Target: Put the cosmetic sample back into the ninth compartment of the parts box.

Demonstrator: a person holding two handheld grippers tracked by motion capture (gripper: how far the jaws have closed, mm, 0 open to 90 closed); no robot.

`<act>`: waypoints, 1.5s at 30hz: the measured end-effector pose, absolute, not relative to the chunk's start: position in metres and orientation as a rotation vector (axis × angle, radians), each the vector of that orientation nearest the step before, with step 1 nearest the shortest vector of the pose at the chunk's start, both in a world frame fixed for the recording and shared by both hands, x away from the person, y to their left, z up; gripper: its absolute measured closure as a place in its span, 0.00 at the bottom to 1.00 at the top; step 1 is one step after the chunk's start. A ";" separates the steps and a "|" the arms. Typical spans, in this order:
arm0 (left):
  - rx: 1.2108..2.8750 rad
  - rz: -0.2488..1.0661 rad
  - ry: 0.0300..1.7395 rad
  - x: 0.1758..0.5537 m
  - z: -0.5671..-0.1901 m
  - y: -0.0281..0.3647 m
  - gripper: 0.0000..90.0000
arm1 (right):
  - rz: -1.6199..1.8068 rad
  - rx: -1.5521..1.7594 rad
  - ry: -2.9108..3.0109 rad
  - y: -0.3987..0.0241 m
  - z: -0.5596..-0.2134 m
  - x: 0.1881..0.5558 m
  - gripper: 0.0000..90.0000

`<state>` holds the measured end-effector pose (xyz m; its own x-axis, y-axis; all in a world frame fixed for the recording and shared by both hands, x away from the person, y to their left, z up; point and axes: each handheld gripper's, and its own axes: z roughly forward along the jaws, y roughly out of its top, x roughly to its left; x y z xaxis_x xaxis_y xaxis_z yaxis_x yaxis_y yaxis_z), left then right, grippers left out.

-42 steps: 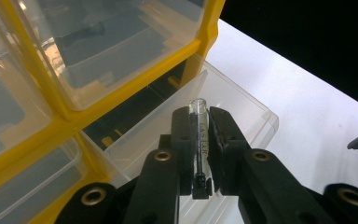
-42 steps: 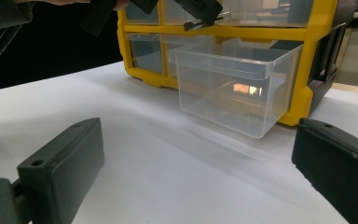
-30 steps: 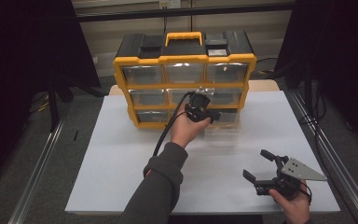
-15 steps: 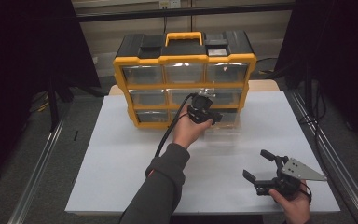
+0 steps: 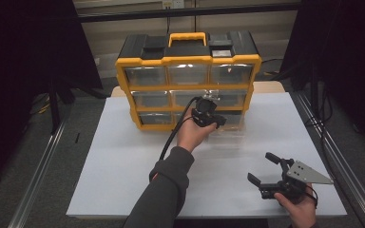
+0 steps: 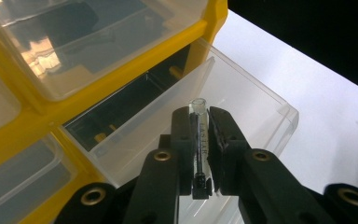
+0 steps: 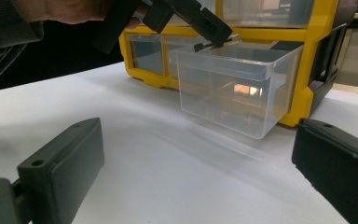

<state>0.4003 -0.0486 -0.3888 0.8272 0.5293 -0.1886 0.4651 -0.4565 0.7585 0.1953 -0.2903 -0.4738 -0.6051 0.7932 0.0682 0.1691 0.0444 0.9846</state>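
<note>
A yellow and black drawer cabinet stands at the back of the white table. Its bottom right clear drawer is pulled out over the table. My left gripper hovers just above that open drawer, shut on a small clear glass tube that stands between the jaws, open end away from the camera. My right gripper rests low near the table's front right, jaws wide open with nothing between them, pointing toward the drawer. Its two fingers frame the right gripper view.
The cabinet's other clear drawers are pushed in. Dark curtains flank the table, and metal rails run along both sides. Bare white table surface lies to the left and front of the cabinet.
The left gripper has risen slightly and moved a little toward the cabinet over the open drawer. The right gripper has stayed put.
</note>
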 end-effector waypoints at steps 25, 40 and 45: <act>2.033 0.056 0.714 0.392 -0.383 -0.032 0.61 | 1.600 0.966 1.818 -0.290 -0.473 0.195 0.02; 1.925 0.103 0.684 0.378 -0.379 0.015 0.42 | 1.590 0.967 1.821 -0.290 -0.473 0.196 0.02; 1.889 0.106 0.674 0.372 -0.377 0.023 0.37 | 1.587 0.957 1.826 -0.289 -0.473 0.196 0.02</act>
